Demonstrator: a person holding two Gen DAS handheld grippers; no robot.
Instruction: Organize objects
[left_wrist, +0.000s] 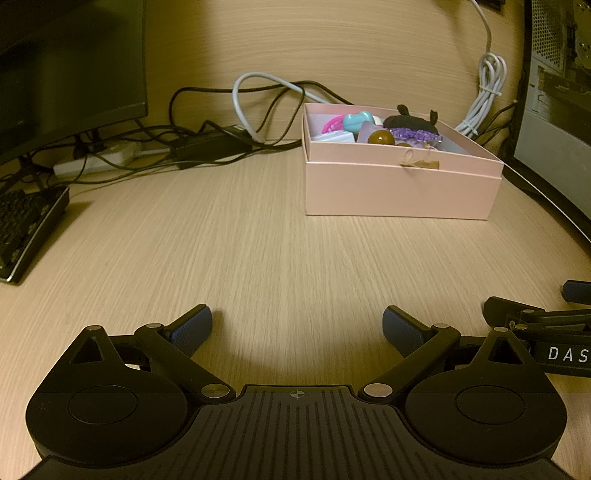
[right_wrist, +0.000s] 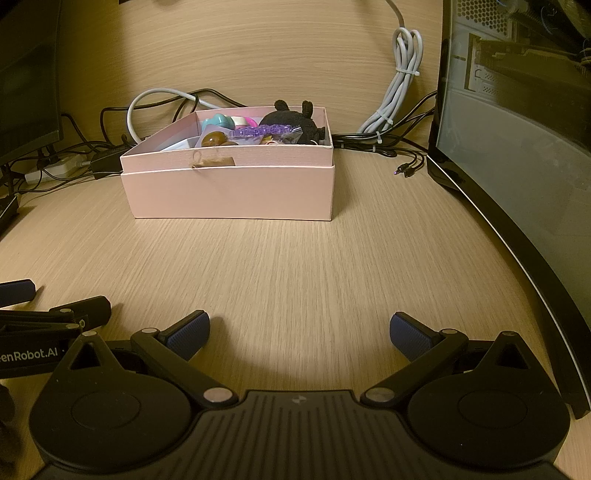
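From the left wrist camera, the pink box (left_wrist: 400, 192) sits ahead and to the right on the wooden desk (left_wrist: 221, 251), already crowded with trinkets: a teal piece (left_wrist: 356, 121), a brown bead (left_wrist: 381, 138), a purple beaded band (left_wrist: 415, 133) and a black plush (left_wrist: 410, 122). Your left gripper (left_wrist: 297, 330) rests low over bare desk, jaws spread wide and holding nothing, well short of the box. Cables (left_wrist: 221, 140) tangle behind; steer clear of them. From the right wrist camera, the same box (right_wrist: 229, 195) stands almost straight ahead, its paper tag (right_wrist: 216, 161) hanging over the front wall. Your right gripper (right_wrist: 299, 334) lies level beside its partner, jaws likewise wide and empty. With no loose items visible on the desk, the sorting appears largely done; if you reach in, come from above the rim and pinch one piece at a time.
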